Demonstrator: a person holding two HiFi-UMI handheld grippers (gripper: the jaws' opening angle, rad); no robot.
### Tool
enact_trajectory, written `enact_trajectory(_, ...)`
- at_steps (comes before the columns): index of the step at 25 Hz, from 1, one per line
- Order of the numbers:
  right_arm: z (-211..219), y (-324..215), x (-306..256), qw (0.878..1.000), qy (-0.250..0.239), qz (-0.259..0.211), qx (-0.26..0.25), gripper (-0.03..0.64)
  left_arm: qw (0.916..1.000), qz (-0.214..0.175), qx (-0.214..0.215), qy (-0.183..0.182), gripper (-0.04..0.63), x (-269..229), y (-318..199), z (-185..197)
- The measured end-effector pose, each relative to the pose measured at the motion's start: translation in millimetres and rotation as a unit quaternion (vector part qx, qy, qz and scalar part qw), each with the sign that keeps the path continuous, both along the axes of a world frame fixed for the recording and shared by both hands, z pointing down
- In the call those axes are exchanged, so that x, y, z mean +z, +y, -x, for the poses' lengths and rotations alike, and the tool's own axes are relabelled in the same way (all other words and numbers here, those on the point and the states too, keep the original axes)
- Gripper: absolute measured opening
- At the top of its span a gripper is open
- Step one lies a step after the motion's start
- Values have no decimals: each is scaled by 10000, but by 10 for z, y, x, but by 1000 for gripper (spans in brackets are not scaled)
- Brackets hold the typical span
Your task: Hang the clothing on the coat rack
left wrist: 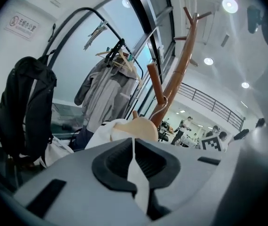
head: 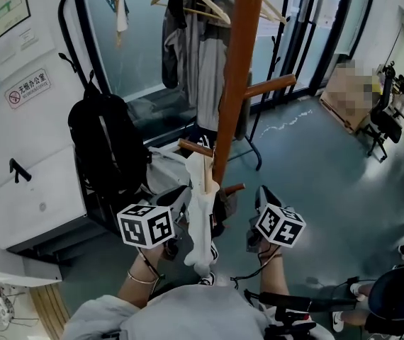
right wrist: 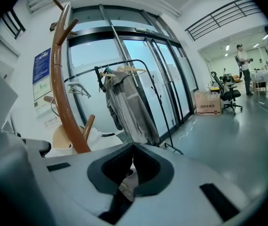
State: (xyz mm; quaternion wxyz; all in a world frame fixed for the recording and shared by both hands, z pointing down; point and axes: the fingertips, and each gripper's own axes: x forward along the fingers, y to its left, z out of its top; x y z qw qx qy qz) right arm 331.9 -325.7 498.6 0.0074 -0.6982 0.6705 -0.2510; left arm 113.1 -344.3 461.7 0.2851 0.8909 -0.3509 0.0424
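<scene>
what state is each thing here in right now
left gripper, shut on the white garment
right gripper, shut on cloth, seemingly the same garment
white garment, on a wooden hanger, held beside the coat rack; hooked on or not, unclear
backpack, hanging upright
grey jacket, hung up behind

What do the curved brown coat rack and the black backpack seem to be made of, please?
The curved brown coat rack looks like varnished wood: even warm brown, soft sheen, branch-like pegs. The black backpack looks like matte woven synthetic fabric, sagging softly; the fibre cannot be told.
</scene>
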Motion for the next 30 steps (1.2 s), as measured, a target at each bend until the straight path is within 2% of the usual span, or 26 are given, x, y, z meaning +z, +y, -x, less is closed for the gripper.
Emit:
enact_trajectory(7, 156, 192, -160, 9995, 148, -67, 282, 23, 9980, -570, -112, 245, 8, -171, 6, 288)
enact_trajectory(13, 347, 463, -257, 9972, 236, -180, 688, 23, 9917, -1233, -369, -62, 8, -370, 27, 674)
enact_trajectory(16, 496, 617, -194, 9963, 224, -117, 825, 23, 9889, -1433, -374, -112, 8, -408, 97, 792)
enact_trajectory(19, 707, 730, -116, 9961, 219, -30, 854, 23, 9884, -1460, -360, -203, 8, -328, 156, 917)
enact_trajectory(23, 876, 892, -59, 9958, 247, 34, 884, 23, 9902, -1312, -353, -337, 8, -138, 180, 1022)
enact_trajectory(30, 835, 1051, -196, 9956, 394, 24, 854, 23, 9905, -1300, -339, -300, 8, -196, 239, 902)
